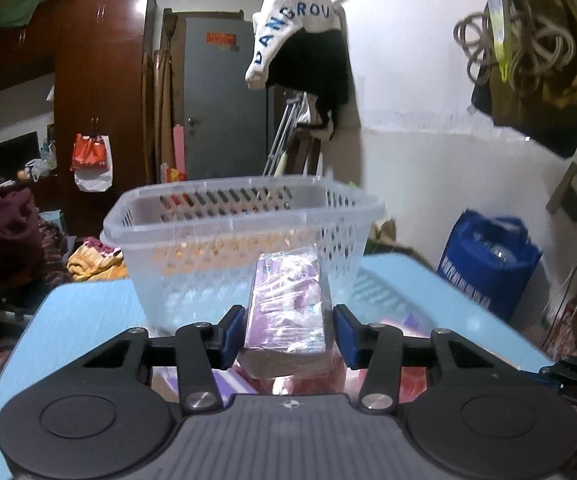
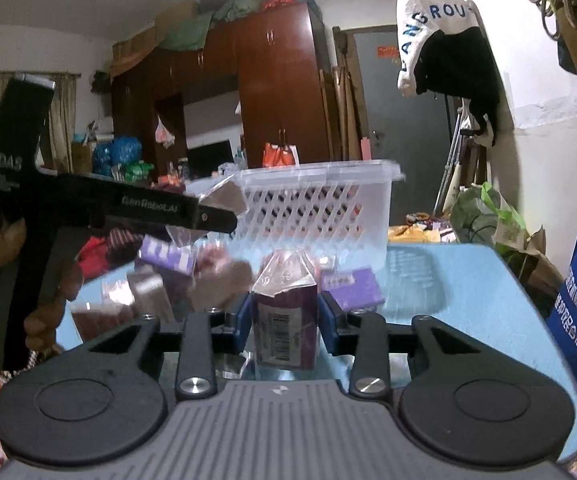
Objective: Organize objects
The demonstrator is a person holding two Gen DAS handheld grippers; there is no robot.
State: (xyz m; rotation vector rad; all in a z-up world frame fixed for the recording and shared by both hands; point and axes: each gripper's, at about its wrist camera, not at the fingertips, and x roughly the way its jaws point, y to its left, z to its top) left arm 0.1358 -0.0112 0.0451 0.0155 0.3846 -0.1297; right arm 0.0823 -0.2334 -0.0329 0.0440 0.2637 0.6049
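Observation:
A clear plastic basket (image 1: 244, 216) with slotted walls stands on the light blue table (image 1: 88, 320). My left gripper (image 1: 288, 330) is shut on a purple wrapped packet (image 1: 288, 304), held up in front of the basket's near wall. In the right wrist view the left gripper (image 2: 212, 216) shows at the left, holding its packet (image 2: 224, 198) beside the basket (image 2: 320, 204). My right gripper (image 2: 284, 320) is shut on a dark purple packet (image 2: 286, 320) with a barcode label. Several more wrapped packets (image 2: 168, 276) lie in a pile on the table before the basket.
A blue bag (image 1: 488, 264) stands off the table's right side. A white and black garment (image 1: 300, 44) hangs above the basket. A wooden wardrobe (image 1: 100, 92) and a grey door (image 1: 220, 108) are behind. Clothes lie heaped at left (image 1: 4, 232).

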